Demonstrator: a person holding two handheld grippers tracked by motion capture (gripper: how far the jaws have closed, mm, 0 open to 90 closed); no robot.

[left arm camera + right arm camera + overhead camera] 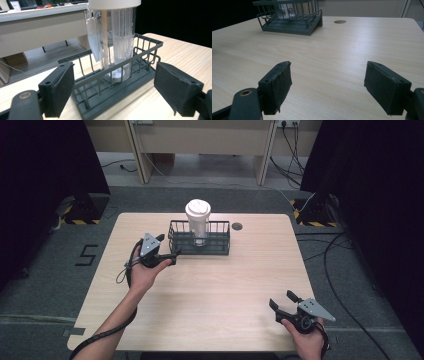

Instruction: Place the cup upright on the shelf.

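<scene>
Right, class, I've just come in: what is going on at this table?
A person sits at a wooden table with a two-jaw gripper in each hand. The left gripper is open and held close to the end of a dark wire basket, not gripping it. In the basket stands a clear cup with a white lid. The right gripper is open too, near the table's front right corner, well away from the basket. Nothing is held yet.

Clear lidded cup (pixel 198 222) upright in wire basket (pixel 220 243)
</scene>
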